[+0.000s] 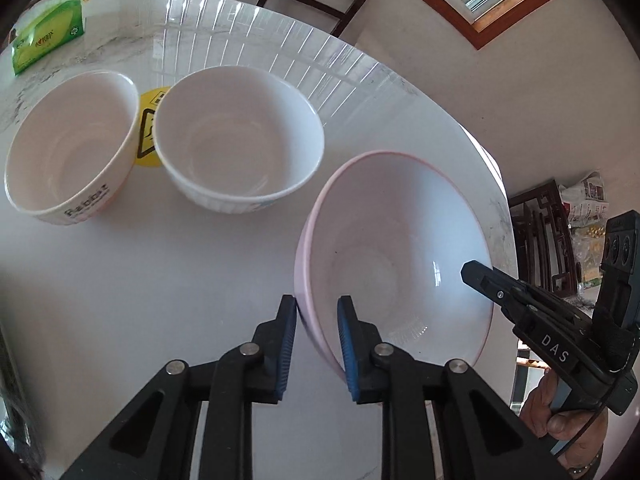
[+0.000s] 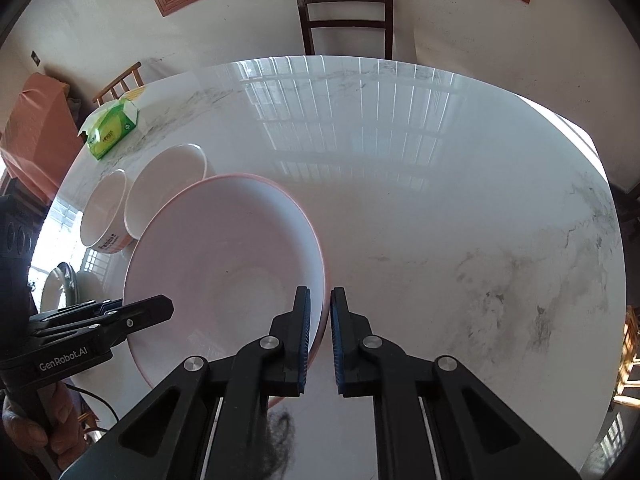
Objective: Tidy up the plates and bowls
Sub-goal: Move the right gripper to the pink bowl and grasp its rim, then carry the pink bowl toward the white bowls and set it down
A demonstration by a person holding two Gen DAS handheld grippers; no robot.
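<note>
A large white bowl with a pink rim [image 1: 400,264] [image 2: 224,256] stands on the glossy white marble table [image 2: 440,220]. My left gripper [image 1: 316,320] [image 2: 160,306] straddles its left rim, one blue pad on the outer wall and one inside, shut on it. On the opposite rim, my right gripper [image 2: 320,320] [image 1: 470,272] is shut too, with the rim pinched between its pads. Two smaller bowls sit side by side beyond it: a white ribbed one [image 1: 240,140] [image 2: 168,184] and one printed "Rabbit" [image 1: 72,148] [image 2: 104,212].
A green tissue pack [image 1: 44,40] [image 2: 112,128] lies at the table's far left. A yellow sticker [image 1: 150,120] shows between the small bowls. A dark wooden chair [image 2: 344,12] stands behind the table. A hand [image 1: 560,412] holds the right gripper.
</note>
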